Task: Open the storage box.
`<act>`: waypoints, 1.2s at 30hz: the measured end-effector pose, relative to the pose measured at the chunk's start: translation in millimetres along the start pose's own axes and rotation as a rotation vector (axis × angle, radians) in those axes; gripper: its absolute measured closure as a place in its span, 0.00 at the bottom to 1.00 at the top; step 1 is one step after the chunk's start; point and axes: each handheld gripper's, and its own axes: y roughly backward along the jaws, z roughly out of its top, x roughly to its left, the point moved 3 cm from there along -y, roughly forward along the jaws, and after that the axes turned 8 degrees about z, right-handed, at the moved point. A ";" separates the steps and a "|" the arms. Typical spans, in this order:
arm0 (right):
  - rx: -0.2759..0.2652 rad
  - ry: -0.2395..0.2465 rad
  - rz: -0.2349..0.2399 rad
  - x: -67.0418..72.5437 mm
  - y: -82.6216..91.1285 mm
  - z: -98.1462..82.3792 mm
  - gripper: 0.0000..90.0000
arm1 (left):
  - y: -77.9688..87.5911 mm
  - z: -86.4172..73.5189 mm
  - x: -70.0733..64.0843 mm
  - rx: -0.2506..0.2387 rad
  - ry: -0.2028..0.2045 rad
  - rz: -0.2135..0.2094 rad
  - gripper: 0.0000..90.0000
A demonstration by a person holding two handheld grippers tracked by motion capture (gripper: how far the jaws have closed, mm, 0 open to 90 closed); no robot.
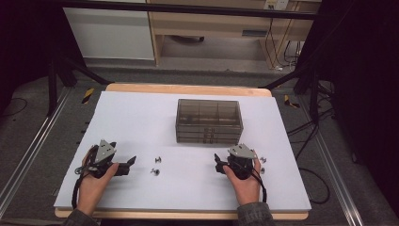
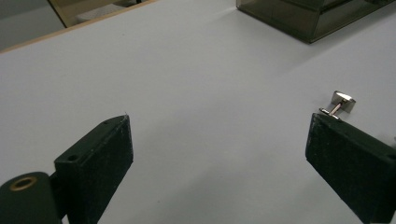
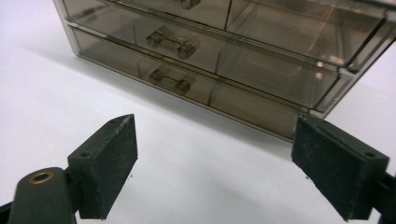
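Left gripper view: cufflink (image 2: 340, 103) lies just past the wide-open, empty left gripper (image 2: 219, 154).

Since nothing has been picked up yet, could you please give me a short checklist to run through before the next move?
1. Left tongs open and empty: ok, the jaws stand wide apart with bare table between them.
2. Right tongs open and empty: ok, nothing between the jaws.
3. Cufflink within the left tongs' line: ok, it lies just beyond the jaw on the right of the left gripper view, untouched.
4. Drawer box drawers shut: ok, all fronts sit flush.
5. Drawer handle faces the right tongs: ok.
6. Other small metal pieces identified as cufflinks: cannot tell, too small in the high view.
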 end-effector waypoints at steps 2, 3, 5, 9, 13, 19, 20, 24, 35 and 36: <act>0.000 0.014 -0.004 0.7 0.6 0.0 0.16 | -0.3 -0.3 0.8 0.002 -0.001 0.006 0.08; -0.006 0.019 0.000 1.2 1.0 0.3 0.16 | -0.9 -0.7 1.2 0.005 0.002 0.008 0.08; -0.009 0.023 -0.002 2.5 0.6 0.7 0.16 | -1.5 -0.7 1.4 0.003 0.007 0.009 0.08; 0.009 0.085 -0.046 5.4 0.1 1.2 0.22 | 1.5 0.8 1.6 -0.007 0.003 0.018 0.08; 0.036 0.175 -0.104 9.8 0.7 2.4 0.29 | 4.3 2.2 1.3 -0.016 0.010 0.018 0.08; 0.093 0.419 -0.190 22.6 1.4 13.4 0.44 | 5.7 1.9 2.7 -0.013 -0.012 0.036 0.09; 0.106 0.459 -0.199 25.7 1.3 15.5 0.45 | 6.5 1.8 3.4 -0.015 -0.012 0.036 0.09; 0.215 0.736 -0.233 37.9 -2.1 29.4 0.46 | 9.0 1.8 7.9 -0.021 -0.024 0.055 0.11; 0.288 1.036 -0.323 44.5 -13.9 45.2 0.62 | 9.6 2.5 13.4 -0.028 -0.037 0.091 0.10; 0.293 1.054 -0.335 43.8 -16.4 45.8 0.64 | 9.7 2.4 13.6 -0.028 -0.036 0.092 0.10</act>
